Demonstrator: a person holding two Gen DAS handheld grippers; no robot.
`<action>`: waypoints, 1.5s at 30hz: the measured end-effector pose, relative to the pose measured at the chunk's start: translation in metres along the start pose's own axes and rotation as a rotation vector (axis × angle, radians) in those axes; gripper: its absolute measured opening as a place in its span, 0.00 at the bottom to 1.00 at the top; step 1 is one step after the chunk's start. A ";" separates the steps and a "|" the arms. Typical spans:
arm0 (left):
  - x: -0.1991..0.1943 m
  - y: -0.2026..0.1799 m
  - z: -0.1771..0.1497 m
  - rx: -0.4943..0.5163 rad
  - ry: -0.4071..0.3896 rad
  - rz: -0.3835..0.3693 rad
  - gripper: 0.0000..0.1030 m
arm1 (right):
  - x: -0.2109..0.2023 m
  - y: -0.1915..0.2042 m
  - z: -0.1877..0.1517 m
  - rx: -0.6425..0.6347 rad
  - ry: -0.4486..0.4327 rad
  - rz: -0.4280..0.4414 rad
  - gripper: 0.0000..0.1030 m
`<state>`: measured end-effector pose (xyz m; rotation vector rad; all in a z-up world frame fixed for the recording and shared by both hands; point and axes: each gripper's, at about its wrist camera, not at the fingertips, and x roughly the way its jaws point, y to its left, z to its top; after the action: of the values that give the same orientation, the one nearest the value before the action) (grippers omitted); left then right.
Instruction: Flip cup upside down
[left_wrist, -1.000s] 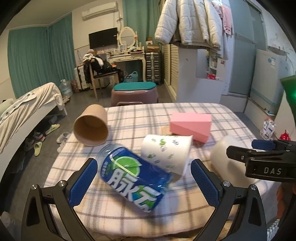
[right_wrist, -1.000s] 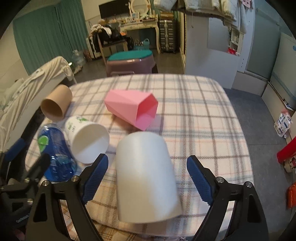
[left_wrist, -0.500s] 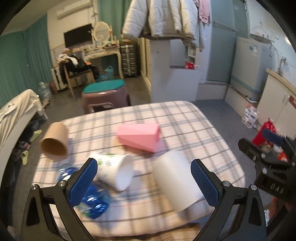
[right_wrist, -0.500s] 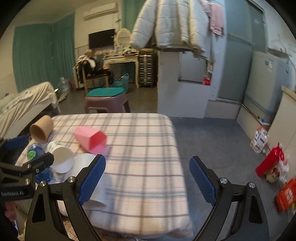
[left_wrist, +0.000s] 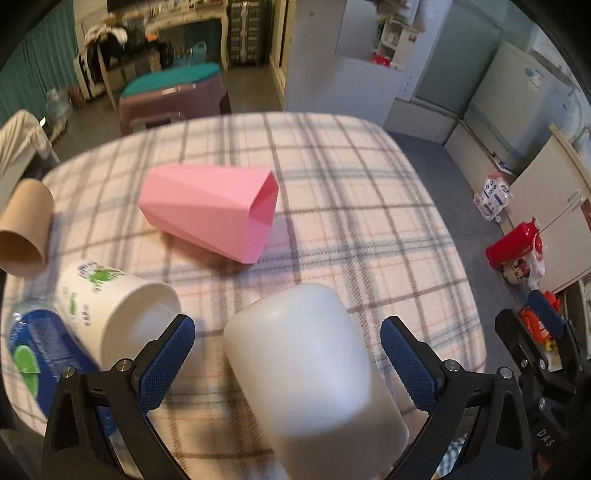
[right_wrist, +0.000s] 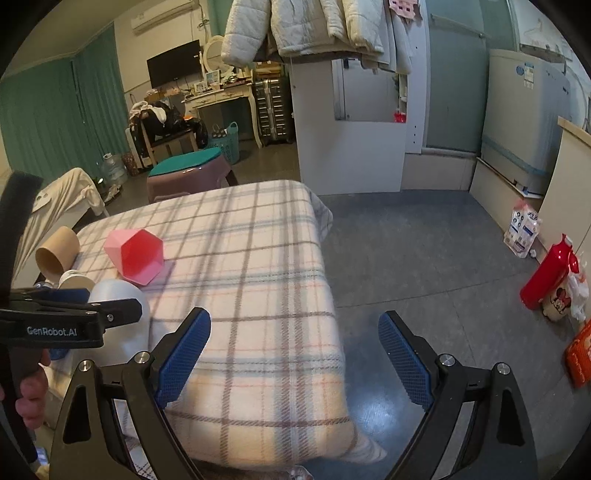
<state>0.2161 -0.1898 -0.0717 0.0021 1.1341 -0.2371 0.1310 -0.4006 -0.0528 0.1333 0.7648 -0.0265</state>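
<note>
White cup (left_wrist: 314, 373) lies sideways on desk (left_wrist: 369, 206) between spread, empty left fingers (left_wrist: 168, 363); right fingers (right_wrist: 183, 358) likewise released; clumsy closing might roll it off.

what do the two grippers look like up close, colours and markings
Both the left gripper and the right gripper have black angular frames with silver screws and blue cross-hatched pads. The left one's side reads GenRobot.AI in white; the right one's body shows DAS.

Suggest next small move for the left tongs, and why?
Probably ease the left tongs forward and shut them on the white cup: it lies on its side on the plaid tablecloth, between the open blue pads, not yet gripped.
</note>
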 end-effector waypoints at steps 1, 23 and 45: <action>0.003 0.000 0.001 0.001 0.013 -0.007 0.99 | 0.002 0.000 -0.001 0.004 0.003 0.004 0.90; -0.074 -0.020 0.000 0.090 -0.221 -0.075 0.75 | -0.025 0.005 -0.007 0.019 -0.047 0.021 0.90; -0.066 -0.028 -0.008 0.222 -0.317 0.091 0.72 | -0.020 0.015 -0.018 0.016 -0.023 0.035 0.90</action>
<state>0.1773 -0.2042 -0.0130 0.2060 0.7863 -0.2706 0.1053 -0.3838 -0.0496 0.1616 0.7392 -0.0005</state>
